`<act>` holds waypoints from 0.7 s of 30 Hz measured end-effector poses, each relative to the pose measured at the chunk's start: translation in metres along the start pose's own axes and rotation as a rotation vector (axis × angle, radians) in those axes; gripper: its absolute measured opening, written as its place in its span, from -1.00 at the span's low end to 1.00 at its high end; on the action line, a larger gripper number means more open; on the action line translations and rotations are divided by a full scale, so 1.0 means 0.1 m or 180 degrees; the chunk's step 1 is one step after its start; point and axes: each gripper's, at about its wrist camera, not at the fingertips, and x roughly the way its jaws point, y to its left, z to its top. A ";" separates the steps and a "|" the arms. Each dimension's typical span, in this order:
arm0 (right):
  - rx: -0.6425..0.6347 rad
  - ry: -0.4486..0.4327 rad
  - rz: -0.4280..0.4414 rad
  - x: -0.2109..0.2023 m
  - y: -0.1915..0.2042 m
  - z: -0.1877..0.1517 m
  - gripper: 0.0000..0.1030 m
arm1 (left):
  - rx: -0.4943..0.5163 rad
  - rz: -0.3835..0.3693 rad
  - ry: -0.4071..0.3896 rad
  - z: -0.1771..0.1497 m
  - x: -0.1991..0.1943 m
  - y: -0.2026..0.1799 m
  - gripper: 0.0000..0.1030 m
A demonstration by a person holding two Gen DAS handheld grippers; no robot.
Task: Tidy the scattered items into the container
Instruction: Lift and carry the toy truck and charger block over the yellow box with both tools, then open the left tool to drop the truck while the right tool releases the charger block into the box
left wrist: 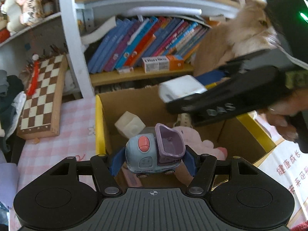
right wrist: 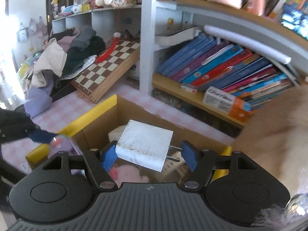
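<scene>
Left hand-held gripper is clamped on a blue-grey toy truck with a purple bed, over the near edge of the open cardboard box. Right hand-held gripper holds a white plug adapter between its blue pads, prongs against the right pad, above the same box on the pink-checked counter. In the box: pink plush, white cube-like item; chessboard and bookshelf behind.

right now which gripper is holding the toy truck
The left gripper: its jaws clamp the blue toy truck. The right gripper carries a white charger.
</scene>
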 end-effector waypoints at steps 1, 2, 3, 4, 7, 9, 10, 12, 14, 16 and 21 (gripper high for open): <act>0.0012 0.0040 0.0033 0.07 -0.01 0.03 0.34 | 0.0013 -0.0002 0.0042 0.01 0.04 0.00 0.24; 0.0019 0.0084 0.0063 0.14 -0.01 0.05 0.34 | 0.0015 -0.0006 0.0078 0.01 0.07 0.00 0.24; 0.0025 0.0129 0.0084 0.21 -0.02 0.07 0.34 | 0.0017 -0.0010 0.0114 0.02 0.10 0.00 0.24; 0.0031 0.0176 0.0101 0.28 -0.03 0.09 0.34 | 0.0020 -0.0014 0.0150 0.02 0.13 0.00 0.24; 0.0027 0.0306 0.0144 0.44 -0.06 0.12 0.34 | 0.0020 -0.0028 0.0242 0.01 0.20 0.00 0.24; 0.0016 0.0372 0.0159 0.52 -0.08 0.10 0.34 | 0.0019 -0.0038 0.0299 0.01 0.24 0.01 0.24; 0.0024 0.0406 0.0166 0.56 -0.09 0.09 0.34 | 0.0018 -0.0043 0.0327 0.00 0.26 0.01 0.24; 0.0069 0.0471 0.0186 0.64 -0.13 0.07 0.34 | 0.0018 -0.0055 0.0366 0.01 0.29 0.00 0.24; 0.0119 0.0525 0.0204 0.69 -0.17 0.06 0.34 | 0.0020 -0.0060 0.0400 0.01 0.31 0.00 0.24; 0.0168 0.0576 0.0221 0.73 -0.20 0.05 0.34 | 0.0035 -0.0054 0.0415 0.01 0.34 -0.02 0.24; 0.0187 0.0696 0.0261 0.83 -0.24 0.05 0.34 | 0.0048 -0.0045 0.0442 0.04 0.38 -0.01 0.24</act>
